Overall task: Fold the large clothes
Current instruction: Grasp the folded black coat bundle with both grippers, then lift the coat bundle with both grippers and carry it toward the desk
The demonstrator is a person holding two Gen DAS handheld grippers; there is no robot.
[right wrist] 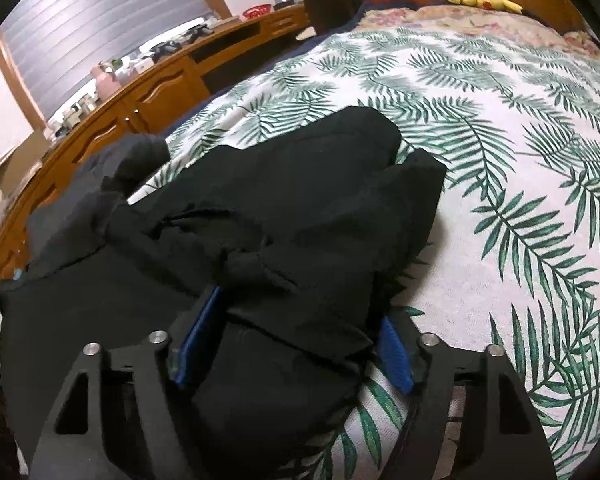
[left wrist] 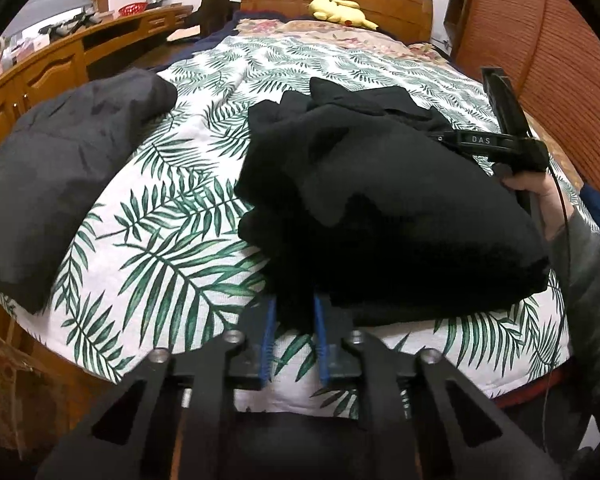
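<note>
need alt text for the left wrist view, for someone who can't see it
The left gripper pinches the near edge of a bunched black garment on a leaf-print bed cover. A folded grey garment lies to its left.

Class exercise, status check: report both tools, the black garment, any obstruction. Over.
Left tool shut on black garment near edge. Right tool straddling a thick bunch, grip unclear. Grey garment lies apart, left; nothing obstructing.
</note>
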